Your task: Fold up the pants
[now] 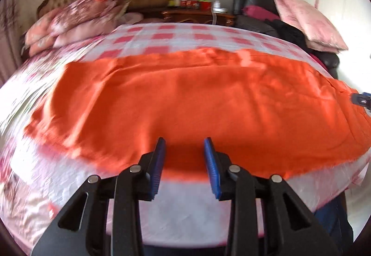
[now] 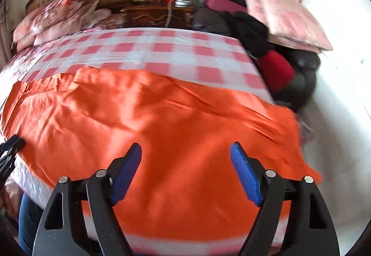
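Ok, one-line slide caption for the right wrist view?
Right gripper, open, poised above orange pants spread across the checkered bed sheet.

The bright orange cloth pants (image 1: pixel 185 98) lie spread flat and lightly creased across the middle of both frames, stretching from left edge to right. In the right wrist view, their right end (image 2: pixel 299 151) hangs off the right side.
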